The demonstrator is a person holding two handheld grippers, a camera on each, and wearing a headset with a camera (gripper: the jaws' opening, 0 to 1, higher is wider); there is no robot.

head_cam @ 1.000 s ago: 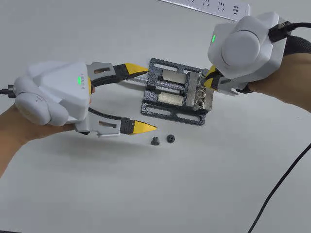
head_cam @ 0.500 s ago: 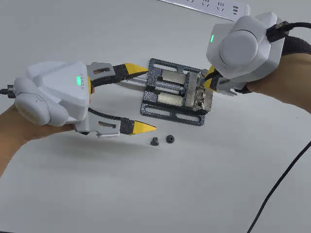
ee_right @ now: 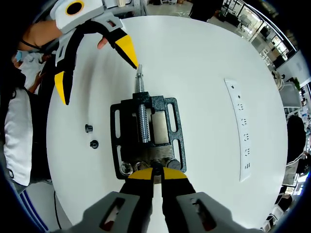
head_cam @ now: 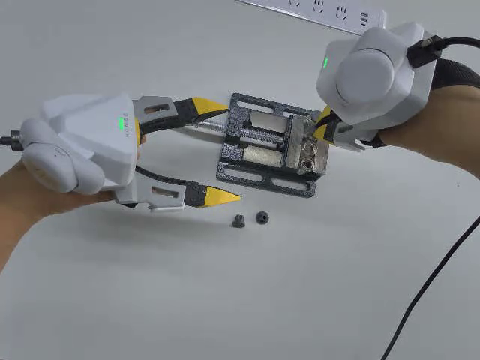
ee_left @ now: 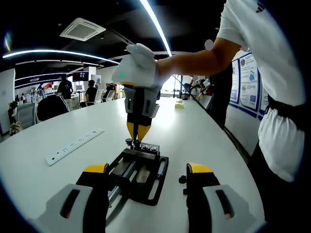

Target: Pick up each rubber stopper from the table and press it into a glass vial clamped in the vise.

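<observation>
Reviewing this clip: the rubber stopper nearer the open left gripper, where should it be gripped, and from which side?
Across its round sides, probably from above. The stopper sits low on the bare table, apart from the other stopper, so the open left gripper could straddle it.

White surface (head_cam: 225, 300), and a white power strip (head_cam: 322, 9) lies flat along its far edge. Beyond it, people (ee_left: 63, 90) at desks, posters (ee_left: 250, 73) on the wall.
</observation>
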